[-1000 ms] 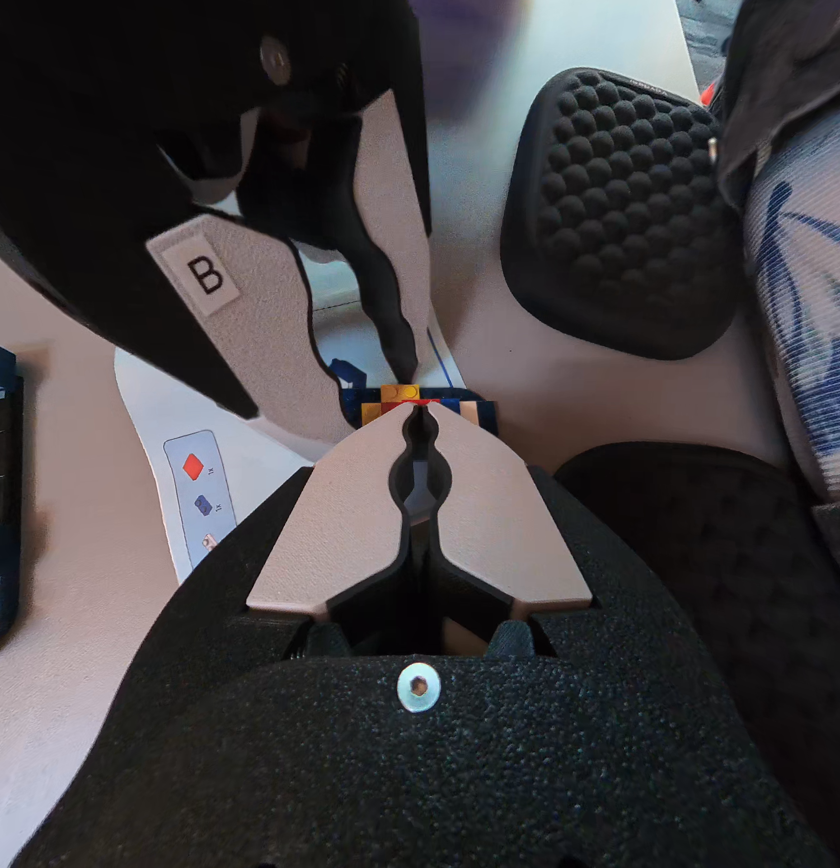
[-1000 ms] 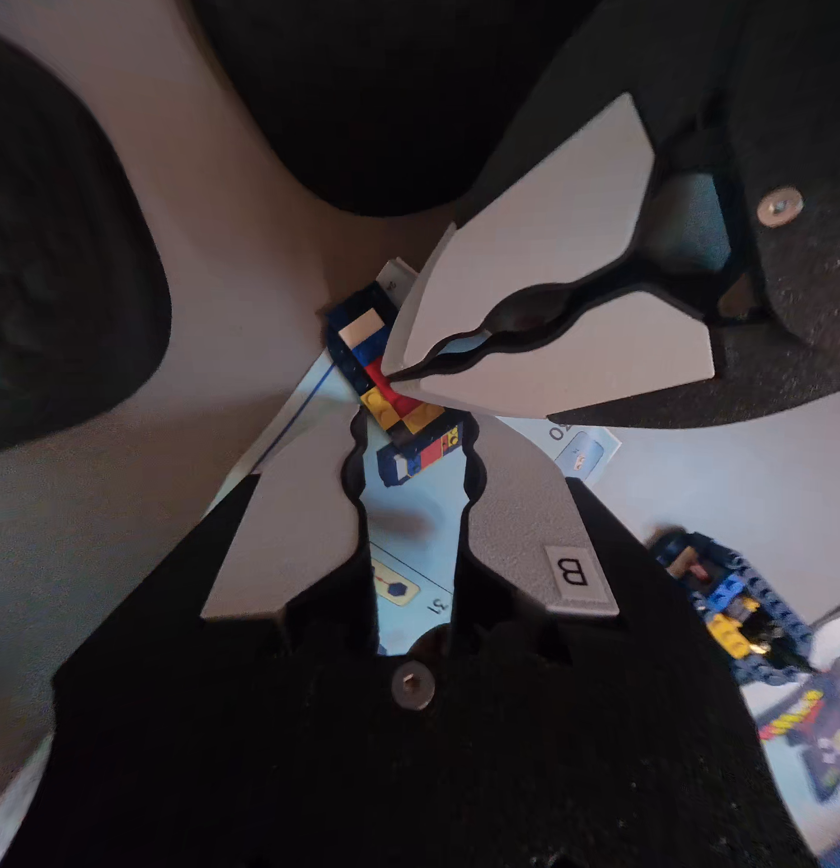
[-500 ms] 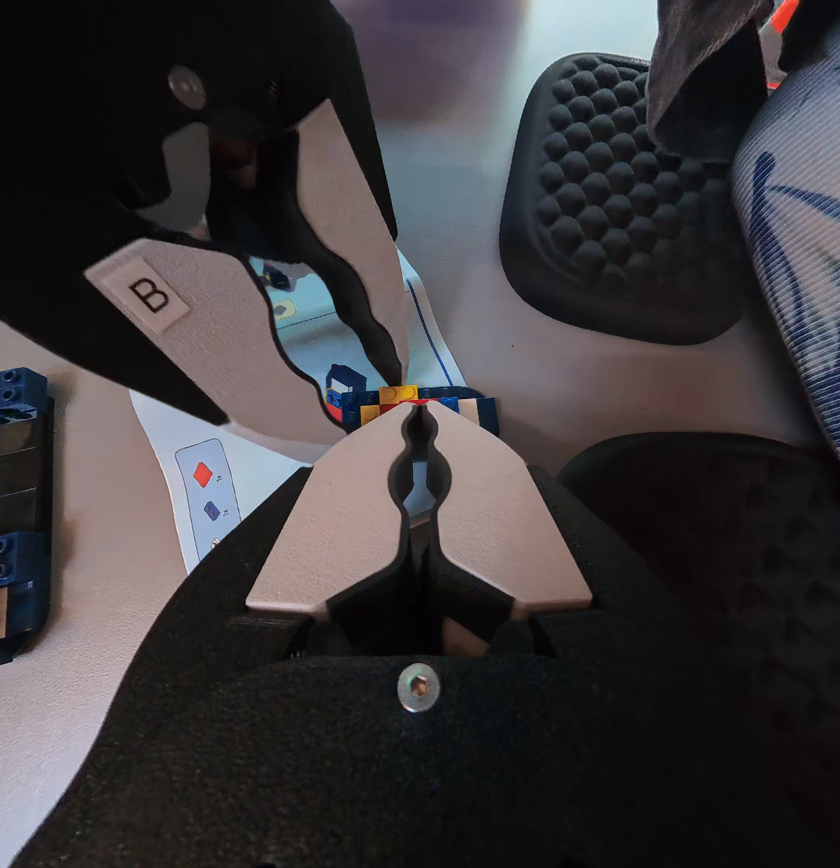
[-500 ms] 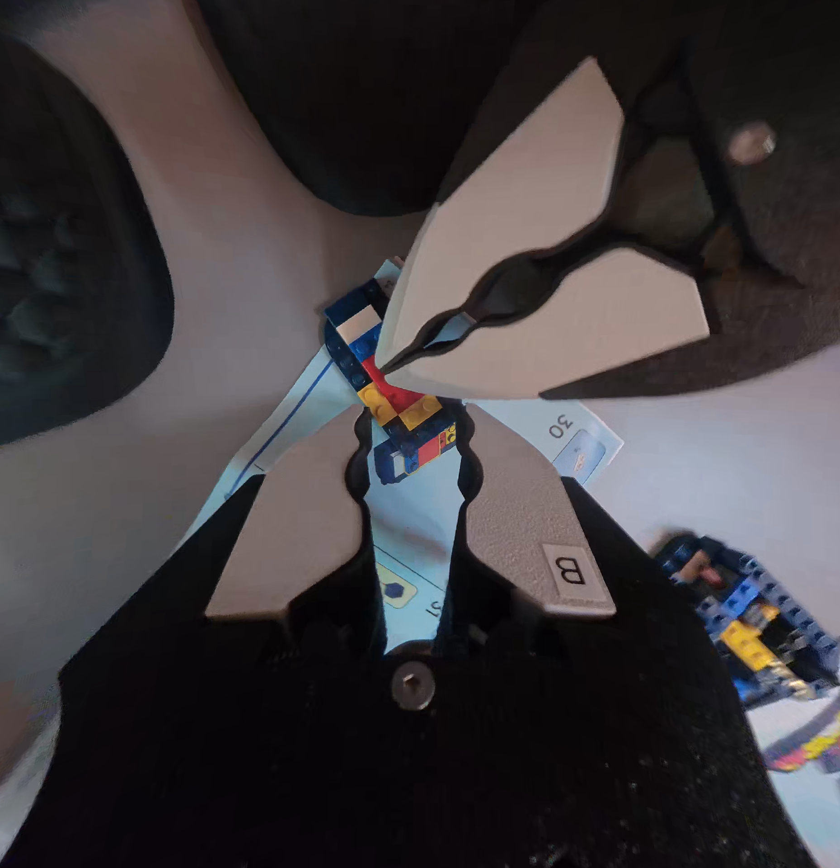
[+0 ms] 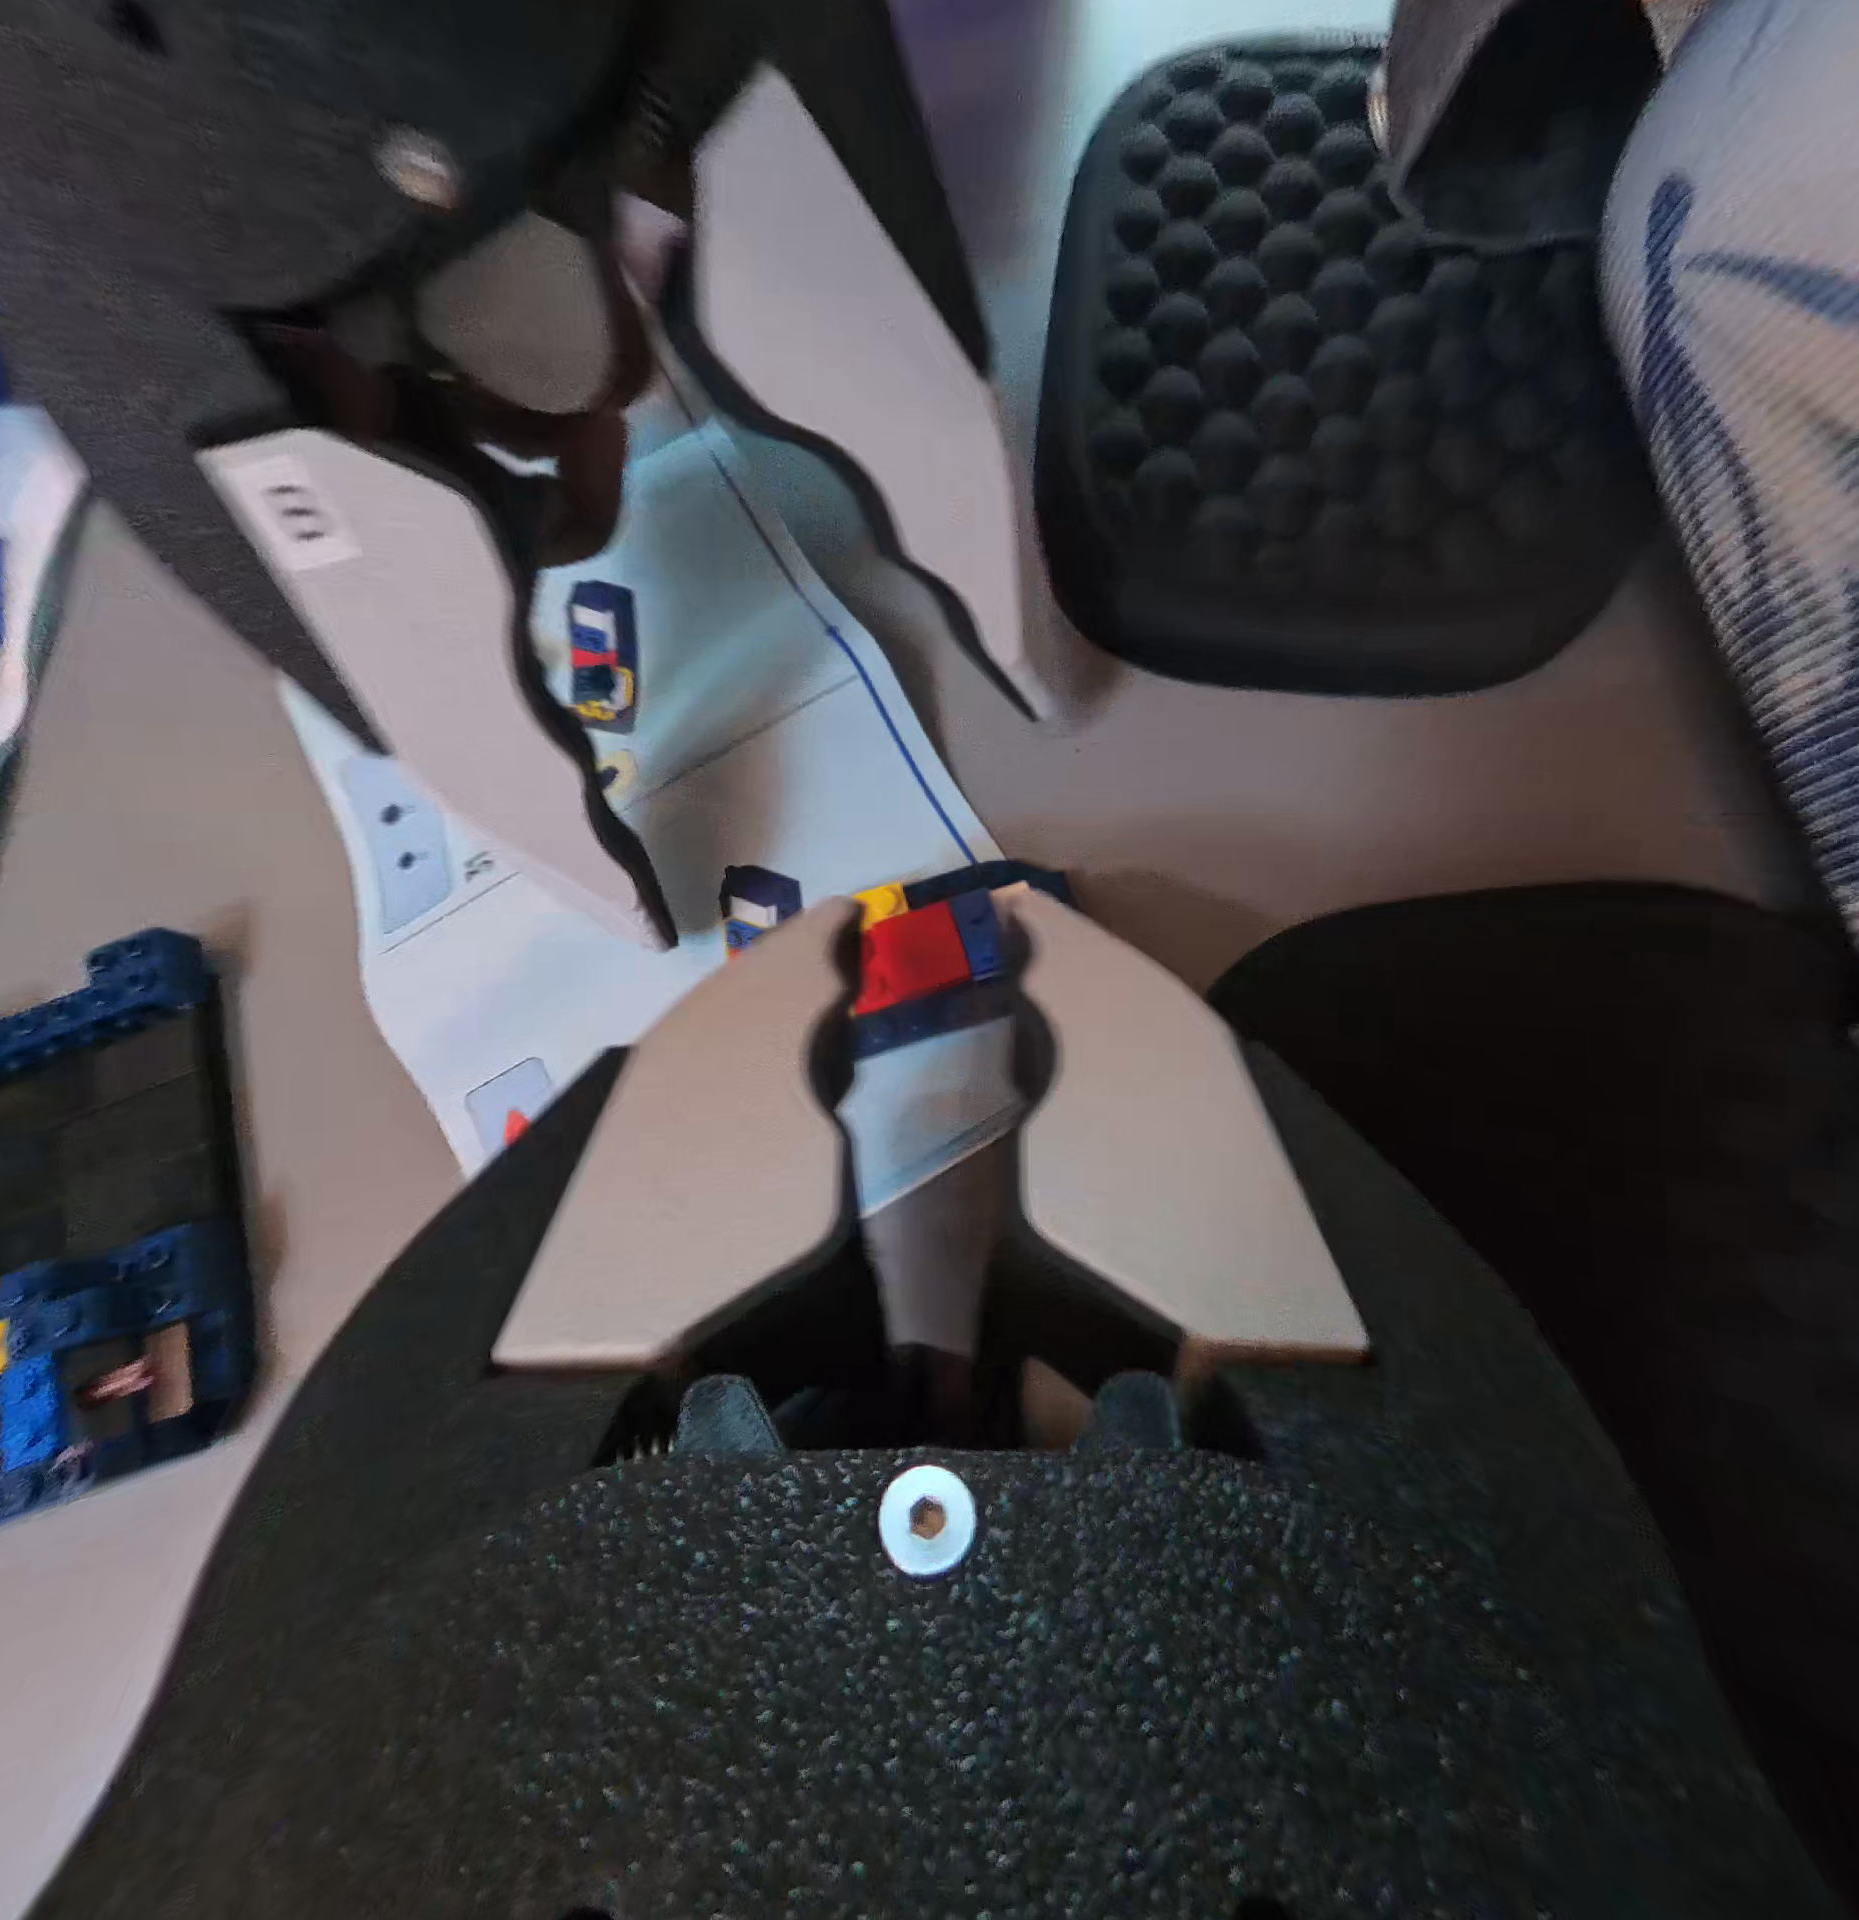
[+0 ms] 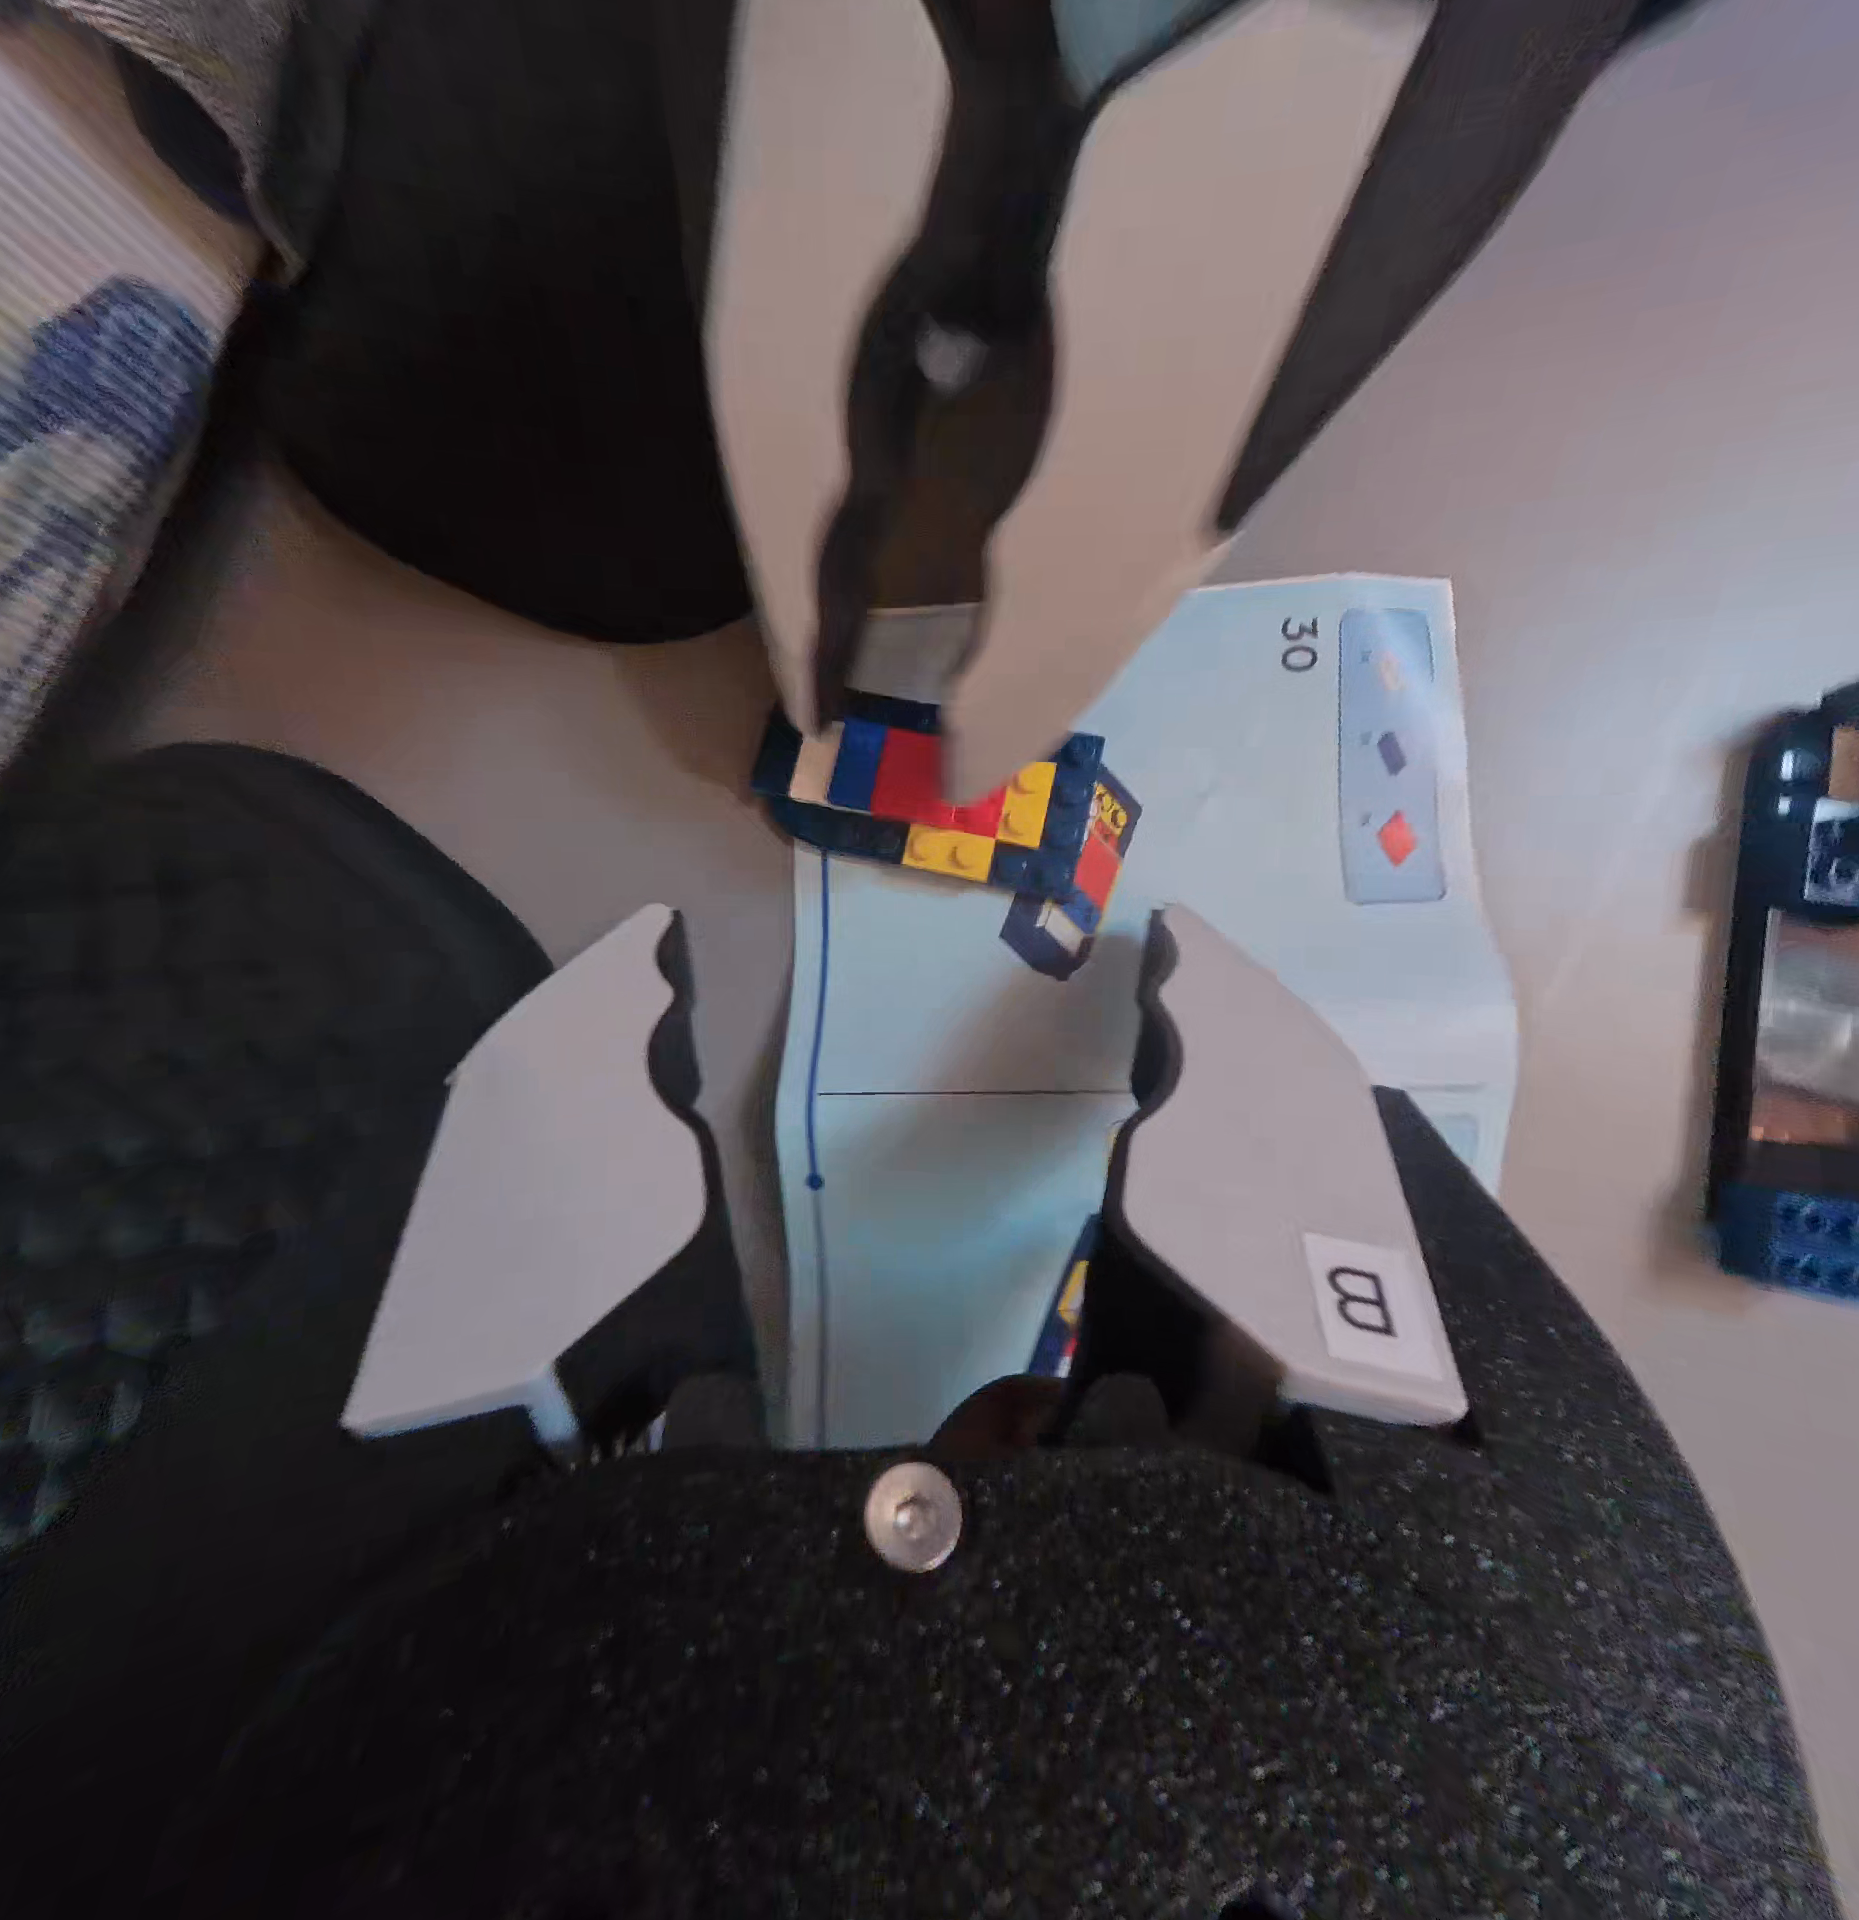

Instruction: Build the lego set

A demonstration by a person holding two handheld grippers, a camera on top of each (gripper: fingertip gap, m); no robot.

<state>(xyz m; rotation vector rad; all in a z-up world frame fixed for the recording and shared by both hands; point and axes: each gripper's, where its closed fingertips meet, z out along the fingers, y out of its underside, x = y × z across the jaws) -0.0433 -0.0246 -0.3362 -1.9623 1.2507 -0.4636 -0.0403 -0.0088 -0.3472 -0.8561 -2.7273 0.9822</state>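
Your left gripper (image 5: 930, 935) is sitting parted over the flat brick plate (image 6: 935, 795), red, yellow and blue. Your right gripper (image 6: 909, 935) is hanging wide open, holding nothing.

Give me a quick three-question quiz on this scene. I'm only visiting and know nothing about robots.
1. True or false: the right gripper has its jaws shut tight.
2. What does the small brick model partly rest on? A) a printed sheet B) a bumpy black pad C) a dark blue brick frame
3. Which gripper has its fingertips right at the brick model?

Key:
1. False. Its jaws stand wide apart, with only the sheet showing between them.
2. A.
3. The left gripper. Its fingertips sit either side of the red and blue bricks.
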